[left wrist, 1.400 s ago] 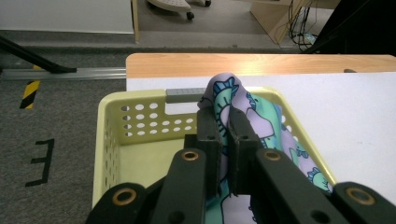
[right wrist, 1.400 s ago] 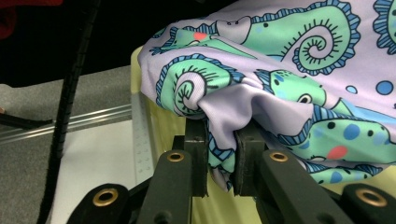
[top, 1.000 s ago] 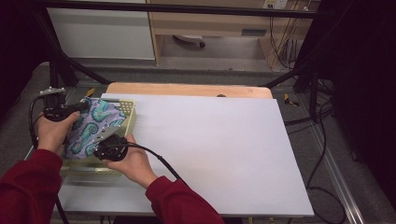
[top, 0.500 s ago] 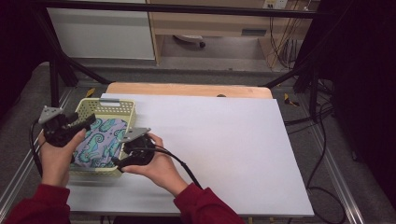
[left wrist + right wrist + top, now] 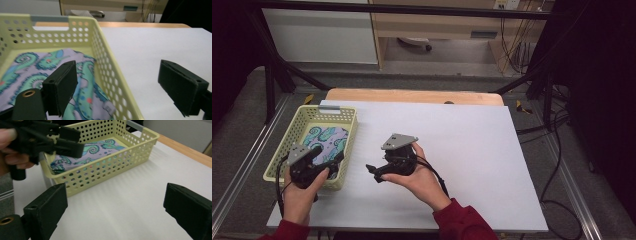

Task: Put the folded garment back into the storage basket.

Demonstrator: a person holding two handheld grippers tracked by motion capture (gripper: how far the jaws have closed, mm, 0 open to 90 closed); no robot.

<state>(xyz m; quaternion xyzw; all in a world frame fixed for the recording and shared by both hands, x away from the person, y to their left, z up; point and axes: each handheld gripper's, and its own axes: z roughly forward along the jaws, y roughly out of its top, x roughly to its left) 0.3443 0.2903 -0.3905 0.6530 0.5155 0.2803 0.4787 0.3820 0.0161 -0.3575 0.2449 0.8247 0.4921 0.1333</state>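
Observation:
A pale yellow perforated basket (image 5: pixel 353 131) stands at the table's left, and a folded paisley cloth (image 5: pixel 326 142) in lilac and teal lies flat inside it. My left gripper (image 5: pixel 331 154) is open at the basket's near right corner. In the left gripper view it (image 5: pixel 122 82) straddles the basket wall (image 5: pixel 105 65), one jaw above the cloth (image 5: pixel 37 70) and the other above the white sheet. My right gripper (image 5: pixel 373 173) is open and empty over the sheet, right of the basket and pointing at it. The right gripper view shows it (image 5: pixel 117 205) facing the basket (image 5: pixel 105 167), the cloth (image 5: pixel 95 151) and the left gripper (image 5: pixel 67 141).
A white sheet (image 5: pixel 462 150) covers most of the table, with a wooden strip (image 5: pixel 412 95) bare along the far edge. Metal frame rails (image 5: pixel 242 160) run down the left side. Cables (image 5: pixel 557 165) hang off the right, and a cabinet stands behind the table.
Both grippers were on the cloth at the basket. The cloth now lies loose in the basket. The right gripper has moved right over the sheet, and the left has drawn back toward the near corner.

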